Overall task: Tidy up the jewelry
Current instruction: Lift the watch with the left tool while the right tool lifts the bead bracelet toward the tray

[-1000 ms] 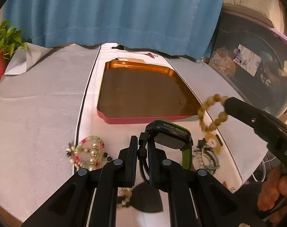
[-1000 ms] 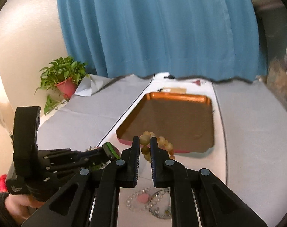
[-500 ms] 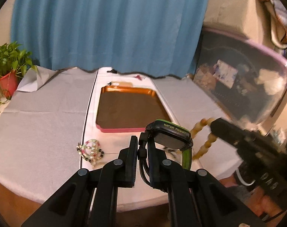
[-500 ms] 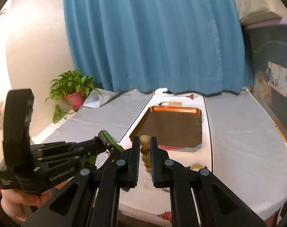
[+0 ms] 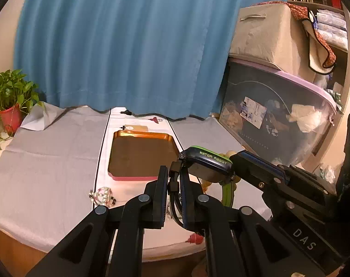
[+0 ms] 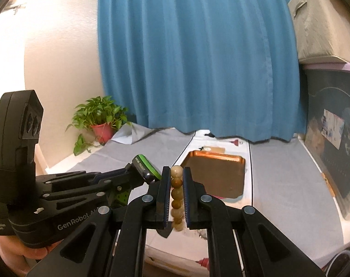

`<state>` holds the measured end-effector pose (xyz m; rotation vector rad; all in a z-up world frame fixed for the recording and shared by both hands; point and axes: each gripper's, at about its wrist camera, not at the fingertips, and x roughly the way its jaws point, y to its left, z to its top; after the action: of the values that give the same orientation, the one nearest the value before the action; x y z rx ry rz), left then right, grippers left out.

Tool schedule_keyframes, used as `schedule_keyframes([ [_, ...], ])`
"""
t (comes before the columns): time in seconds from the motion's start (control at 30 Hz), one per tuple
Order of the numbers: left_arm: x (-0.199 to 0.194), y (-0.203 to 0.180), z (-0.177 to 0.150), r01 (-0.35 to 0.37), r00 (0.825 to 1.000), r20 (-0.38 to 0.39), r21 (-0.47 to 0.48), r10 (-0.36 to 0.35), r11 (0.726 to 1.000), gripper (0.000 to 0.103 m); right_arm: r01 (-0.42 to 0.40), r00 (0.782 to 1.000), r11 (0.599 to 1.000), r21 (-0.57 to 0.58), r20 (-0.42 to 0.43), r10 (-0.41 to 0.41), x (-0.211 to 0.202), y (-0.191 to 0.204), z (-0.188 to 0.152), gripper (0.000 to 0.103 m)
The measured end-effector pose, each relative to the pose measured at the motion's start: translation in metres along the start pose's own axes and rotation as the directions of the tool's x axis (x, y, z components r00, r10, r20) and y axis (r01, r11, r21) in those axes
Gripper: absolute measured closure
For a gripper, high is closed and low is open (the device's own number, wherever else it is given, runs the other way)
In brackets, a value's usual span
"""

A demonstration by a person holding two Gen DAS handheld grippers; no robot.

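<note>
Since a second ago you've lifted both hands well above the table, your left gripper clamped on the strap of the green-and-black watch and your right gripper clamped on the tan bead bracelet, both short of the orange tray.

Each camera sits just behind its own claw and looks forward and a bit down along the two fingers. Both see the orange tray ahead of the claws, the blue curtain far behind it, and the other claw close beside.
</note>
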<state>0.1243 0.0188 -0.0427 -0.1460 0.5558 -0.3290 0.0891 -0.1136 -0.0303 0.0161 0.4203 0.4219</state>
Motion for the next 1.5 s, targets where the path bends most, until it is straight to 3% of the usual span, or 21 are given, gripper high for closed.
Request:
schedule_keyframes([
  [0.37,0.051,0.030,0.016,0.001,1.000,-0.030,-0.026,-0.001,1.000,0.095,-0.005,0.999,1.000,-0.003,-0.032,0.005,0.058,-0.014,0.012,0.092],
  [0.7,0.129,0.060,0.015,-0.001,0.996,-0.087,-0.046,-0.003,0.999,0.095,-0.022,0.997,1.000,0.006,-0.073,0.022,0.141,-0.044,0.012,0.092],
  [0.93,0.186,0.086,0.013,-0.038,0.993,-0.118,-0.065,0.030,0.997,0.095,-0.011,0.994,0.999,0.040,-0.109,0.016,0.195,-0.075,0.000,0.092],
  [1.2,0.259,0.113,-0.010,-0.052,0.978,-0.205,-0.105,0.029,0.993,0.095,-0.015,0.976,0.996,0.083,-0.216,0.032,0.260,-0.116,-0.036,0.092],
  [1.5,0.288,0.136,-0.028,-0.130,0.954,-0.287,-0.113,0.093,0.985,0.095,-0.036,0.942,0.987,0.154,-0.325,0.085,0.312,-0.134,-0.061,0.092],
])
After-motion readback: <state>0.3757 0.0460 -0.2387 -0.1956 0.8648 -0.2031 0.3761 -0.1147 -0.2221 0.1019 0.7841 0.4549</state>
